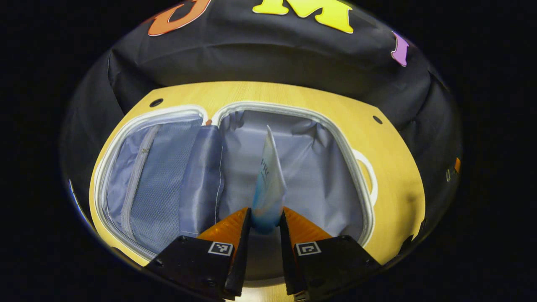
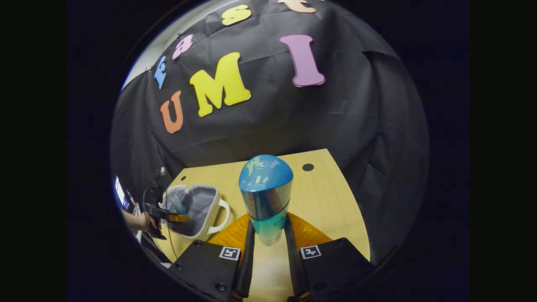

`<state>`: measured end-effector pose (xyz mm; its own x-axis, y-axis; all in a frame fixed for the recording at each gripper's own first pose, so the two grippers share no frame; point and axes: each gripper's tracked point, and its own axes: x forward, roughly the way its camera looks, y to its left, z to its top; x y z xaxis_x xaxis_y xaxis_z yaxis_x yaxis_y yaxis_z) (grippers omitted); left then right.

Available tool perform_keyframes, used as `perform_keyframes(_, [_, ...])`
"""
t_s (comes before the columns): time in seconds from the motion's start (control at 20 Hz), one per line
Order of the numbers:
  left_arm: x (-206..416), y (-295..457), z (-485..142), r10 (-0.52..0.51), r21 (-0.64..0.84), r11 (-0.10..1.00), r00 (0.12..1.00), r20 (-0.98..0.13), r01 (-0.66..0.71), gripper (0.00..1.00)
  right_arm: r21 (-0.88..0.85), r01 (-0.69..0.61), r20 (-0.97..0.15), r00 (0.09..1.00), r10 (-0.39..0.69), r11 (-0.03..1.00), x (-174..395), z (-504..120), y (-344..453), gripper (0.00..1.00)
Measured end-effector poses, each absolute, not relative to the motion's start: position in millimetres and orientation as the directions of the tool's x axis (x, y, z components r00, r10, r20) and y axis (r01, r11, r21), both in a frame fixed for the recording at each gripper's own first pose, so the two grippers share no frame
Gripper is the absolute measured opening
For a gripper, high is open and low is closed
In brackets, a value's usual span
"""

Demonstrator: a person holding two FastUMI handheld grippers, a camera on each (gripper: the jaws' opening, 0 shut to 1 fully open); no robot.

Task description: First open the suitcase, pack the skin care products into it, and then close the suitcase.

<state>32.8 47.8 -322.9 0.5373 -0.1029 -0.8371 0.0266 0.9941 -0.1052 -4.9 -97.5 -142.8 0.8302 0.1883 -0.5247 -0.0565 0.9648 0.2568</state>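
Left gripper (image 1: 266, 222) jaws narrow, clamped on the blue bottom end of a tube (image 1: 268, 180), both fingers pressing it. Tube is white and blue with its flat crimped end pointing away from the camera, and it hangs over the open suitcase (image 1: 235, 167). Suitcase lies flat and open on the wooden table (image 1: 394, 167): gray fabric lining, white zipper edge all round, mesh zip pocket in the half seen on the left, plain lined half under the tube. White handle (image 1: 368, 172) on the side seen at right. Table has round holes near its far corners, black cloth wall behind.

Right gripper (image 2: 268, 235) jaws narrow too, gripping the lower part of a blue bottle (image 2: 265, 193) with a rounded shiny cap, upright between both fingers, above bare table (image 2: 327, 201). Farther off at the left in the right gripper view, the suitcase (image 2: 197, 212) with white rim and handle, well apart from the bottle. Over it the left gripper (image 2: 178, 218), held by a hand (image 2: 144, 222), with the tube (image 2: 179, 205) sticking up small above the open case.
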Motion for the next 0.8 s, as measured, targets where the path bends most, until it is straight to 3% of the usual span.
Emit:
perform_keyframes(0.4, [34,48,-327,-0.081,-0.093,0.996,0.398,-0.914,-0.009,0.40,0.287,-0.061,-0.517,0.830,0.209,0.956,-15,-123,-80,0.35])
perform_keyframes(0.45, [34,48,-329,-0.074,-0.082,0.997,0.379,-0.922,-0.005,0.48,0.286,-0.068,-0.516,0.830,0.214,0.956,-16,-121,-77,0.35])
perform_keyframes(0.5, [34,49,-332,-0.063,-0.068,0.998,0.361,-0.930,-0.002,0.41,0.285,-0.076,-0.515,0.828,0.219,0.956,-14,-119,-73,0.35])
perform_keyframes(0.7, [32,49,-337,-0.051,-0.054,0.999,0.317,-0.947,0.001,0.43,0.267,-0.115,-0.520,0.819,0.243,0.957,-13,-116,-57,0.35])
perform_keyframes(0.75, [31,49,-336,-0.051,-0.053,0.999,0.312,-0.949,0.003,0.51,0.264,-0.129,-0.524,0.813,0.254,0.956,-15,-116,-51,0.35])
perform_keyframes(0.8, [30,46,-336,-0.063,-0.066,0.998,0.309,-0.949,0.001,0.44,0.261,-0.146,-0.530,0.805,0.268,0.954,-16,-117,-44,0.35])
